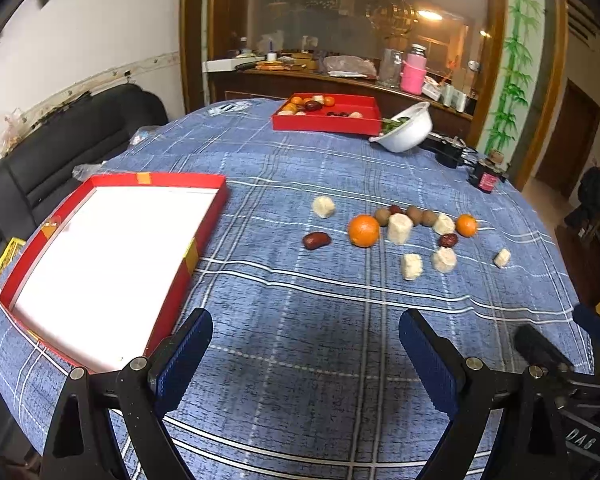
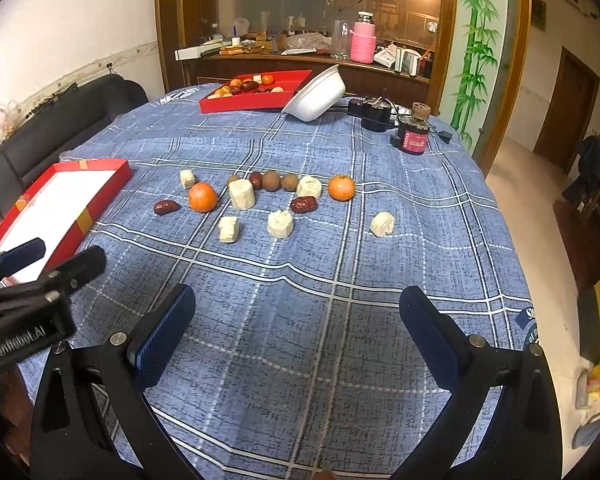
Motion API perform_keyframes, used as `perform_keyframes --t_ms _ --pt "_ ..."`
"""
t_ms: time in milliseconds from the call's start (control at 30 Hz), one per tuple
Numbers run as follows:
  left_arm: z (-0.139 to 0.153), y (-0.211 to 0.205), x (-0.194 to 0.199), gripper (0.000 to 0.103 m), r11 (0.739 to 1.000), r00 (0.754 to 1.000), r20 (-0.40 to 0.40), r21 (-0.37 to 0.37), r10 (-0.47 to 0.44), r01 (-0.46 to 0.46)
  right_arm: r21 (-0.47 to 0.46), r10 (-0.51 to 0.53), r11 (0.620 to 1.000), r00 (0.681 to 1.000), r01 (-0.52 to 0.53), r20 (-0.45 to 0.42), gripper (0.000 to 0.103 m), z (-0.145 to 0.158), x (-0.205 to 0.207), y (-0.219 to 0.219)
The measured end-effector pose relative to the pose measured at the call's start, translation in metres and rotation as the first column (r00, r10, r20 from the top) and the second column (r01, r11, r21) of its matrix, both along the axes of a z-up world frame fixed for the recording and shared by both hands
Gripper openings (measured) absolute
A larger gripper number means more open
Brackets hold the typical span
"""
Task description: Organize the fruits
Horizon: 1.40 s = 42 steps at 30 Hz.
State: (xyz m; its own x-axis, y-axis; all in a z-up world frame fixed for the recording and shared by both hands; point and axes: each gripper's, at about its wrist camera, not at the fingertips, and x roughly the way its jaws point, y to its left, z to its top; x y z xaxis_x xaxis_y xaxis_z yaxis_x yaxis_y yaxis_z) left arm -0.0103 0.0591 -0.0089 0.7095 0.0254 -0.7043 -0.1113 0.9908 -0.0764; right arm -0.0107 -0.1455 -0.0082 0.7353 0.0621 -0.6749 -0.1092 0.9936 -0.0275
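Both grippers' jaws gape empty; the white bowl (image 2: 316,94) hides the far tray's (image 2: 256,102) corner.

Left wrist view: low over the near table (image 1: 300,360) edge, facing forward across the cloth, slightly downward; its own fingers fill the lower frame. Empty tray (image 1: 112,264) close at left; loose fruit (image 1: 364,231) mid-distance, right of centre. Right wrist view: same low height, same heading, set further right; fruit (image 2: 202,197) sits centre-left, tray (image 2: 60,208) at far left. Shared: tray, fruit, far tray (image 2: 256,94), bowl (image 2: 316,94), cabinet. Each view catches the other gripper at its edge: right gripper (image 1: 572,344), left gripper (image 2: 52,260)
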Motion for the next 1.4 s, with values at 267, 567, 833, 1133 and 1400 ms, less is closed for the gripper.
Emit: perform_keyframes --t_ms 267,567,833,1133,1400 --pt "-0.020 0.003 0.017 0.094 0.998 0.999 -0.049 -0.053 -0.022 0.020 0.148 -0.034 0.988 0.993 0.051 -0.115 0.100 -0.021 0.019 -0.047" --pt "-0.033 -0.009 0.034 0.081 0.995 0.992 -0.078 -0.025 -0.100 0.098 0.130 0.082 0.989 0.990 -0.067 -0.112 0.054 -0.030 0.068 -0.021" --pt "-0.039 -0.008 0.042 0.079 0.990 0.988 -0.073 -0.048 -0.137 0.134 0.064 0.128 0.991 0.973 -0.118 -0.190 0.034 -0.046 0.117 0.015" --pt "-0.038 -0.048 0.073 0.060 0.974 0.970 -0.092 -0.049 -0.225 0.221 0.110 0.094 0.991 0.982 -0.077 -0.161 0.025 -0.036 0.113 -0.005" --pt "-0.048 -0.107 0.119 0.020 0.961 0.952 -0.138 -0.004 -0.274 0.276 0.220 0.033 0.975 0.997 -0.016 -0.072 0.025 -0.023 0.089 -0.049"
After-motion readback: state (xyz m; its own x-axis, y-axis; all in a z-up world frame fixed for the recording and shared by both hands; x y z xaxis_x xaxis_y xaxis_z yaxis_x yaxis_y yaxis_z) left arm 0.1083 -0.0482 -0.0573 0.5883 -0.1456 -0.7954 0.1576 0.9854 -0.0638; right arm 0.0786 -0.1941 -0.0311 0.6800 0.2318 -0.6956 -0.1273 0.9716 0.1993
